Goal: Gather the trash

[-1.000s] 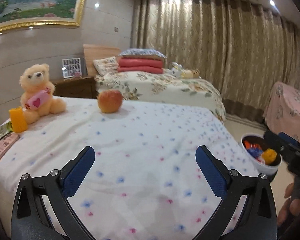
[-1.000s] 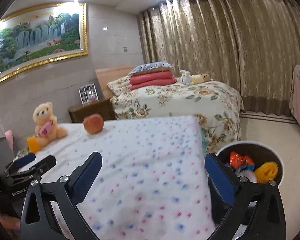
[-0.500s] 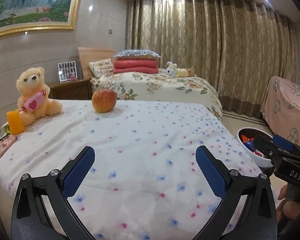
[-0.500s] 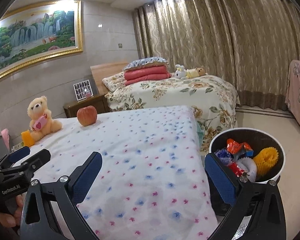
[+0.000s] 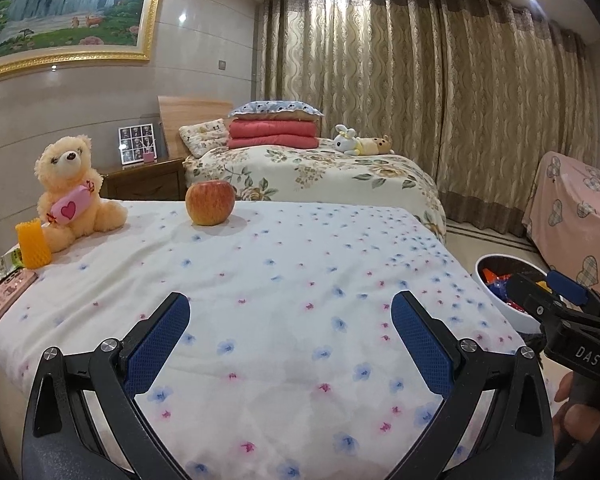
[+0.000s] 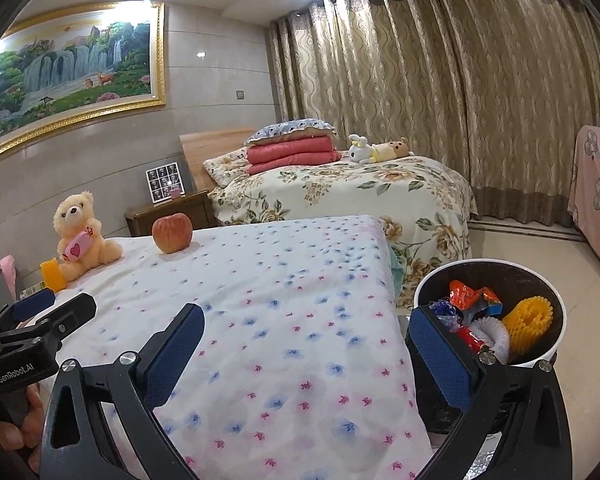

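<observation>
While both tools hang over the flower-dotted bed (image 5: 284,280), neither holds anything: the left tool (image 5: 290,336) has its blue pads spread wide above the sheet, and the right tool (image 6: 306,352) is just as wide, one pad over the bed's edge and the other in front of the trash bin (image 6: 556,312). In the left wrist view the right tool's black body reads "DAS"; in the right wrist view the left tool's body reads "GenRobot.AI". The white-rimmed bin stands on the floor beside the bed and holds an orange wrapper (image 6: 470,294), a yellow foam net (image 6: 528,320) and other crumpled pieces. More trash lies at the bed's far left corner: an orange foam net (image 5: 32,244) standing just beside the teddy bear (image 5: 70,196), a green-and-white wrapper (image 5: 2,268) whose print is too small to read, and a pink flat box (image 5: 4,300) with unreadable markings. An apple (image 5: 210,202) sits near the bed's far edge, well apart from both tools.
</observation>
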The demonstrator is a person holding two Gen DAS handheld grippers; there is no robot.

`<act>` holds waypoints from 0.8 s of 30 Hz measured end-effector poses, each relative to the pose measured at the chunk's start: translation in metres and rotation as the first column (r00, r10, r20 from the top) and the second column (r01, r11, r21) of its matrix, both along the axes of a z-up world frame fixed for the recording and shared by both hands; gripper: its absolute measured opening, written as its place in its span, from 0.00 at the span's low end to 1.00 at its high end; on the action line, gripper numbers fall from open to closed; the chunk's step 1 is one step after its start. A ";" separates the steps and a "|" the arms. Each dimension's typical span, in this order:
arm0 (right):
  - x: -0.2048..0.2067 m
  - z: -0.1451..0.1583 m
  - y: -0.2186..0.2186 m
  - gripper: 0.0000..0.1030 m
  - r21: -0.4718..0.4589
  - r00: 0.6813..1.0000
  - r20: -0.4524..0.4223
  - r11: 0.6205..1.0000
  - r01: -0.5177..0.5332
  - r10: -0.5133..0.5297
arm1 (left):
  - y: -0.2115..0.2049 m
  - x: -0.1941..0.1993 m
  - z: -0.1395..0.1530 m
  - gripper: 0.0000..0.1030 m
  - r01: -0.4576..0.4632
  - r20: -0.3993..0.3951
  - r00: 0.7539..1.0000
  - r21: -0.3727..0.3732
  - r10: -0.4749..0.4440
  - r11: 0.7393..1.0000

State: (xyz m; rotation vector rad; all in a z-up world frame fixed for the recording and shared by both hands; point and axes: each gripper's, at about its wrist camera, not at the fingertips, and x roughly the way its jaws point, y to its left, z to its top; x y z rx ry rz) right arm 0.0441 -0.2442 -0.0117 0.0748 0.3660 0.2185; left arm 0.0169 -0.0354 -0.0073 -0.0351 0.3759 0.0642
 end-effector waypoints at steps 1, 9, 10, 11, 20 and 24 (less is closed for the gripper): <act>-0.001 0.001 0.000 1.00 0.003 1.000 0.001 1.000 -0.003 0.003 | 0.000 0.000 0.000 1.00 0.000 0.000 1.000 -0.003 0.000 1.000; -0.004 0.001 -0.001 1.00 0.012 1.000 0.012 1.000 -0.009 0.009 | 0.000 -0.002 0.002 1.00 0.003 0.003 1.000 -0.006 -0.003 1.000; -0.004 0.001 -0.001 1.00 0.013 1.000 0.011 1.000 -0.010 0.009 | -0.001 -0.002 0.002 1.00 0.003 0.003 1.000 -0.005 -0.003 1.000; -0.004 0.002 -0.001 1.00 0.013 1.000 0.009 1.000 -0.009 0.009 | -0.001 -0.002 0.002 1.00 0.003 0.003 1.000 -0.004 -0.003 1.000; -0.004 0.001 -0.001 1.00 0.013 1.000 -0.001 1.000 -0.014 0.014 | -0.003 -0.003 0.002 1.00 -0.001 0.008 1.000 -0.003 0.001 1.000; -0.004 0.000 -0.001 1.00 0.015 1.000 -0.002 1.000 -0.015 0.015 | -0.001 -0.003 0.001 1.00 0.000 0.002 1.000 -0.011 0.000 1.000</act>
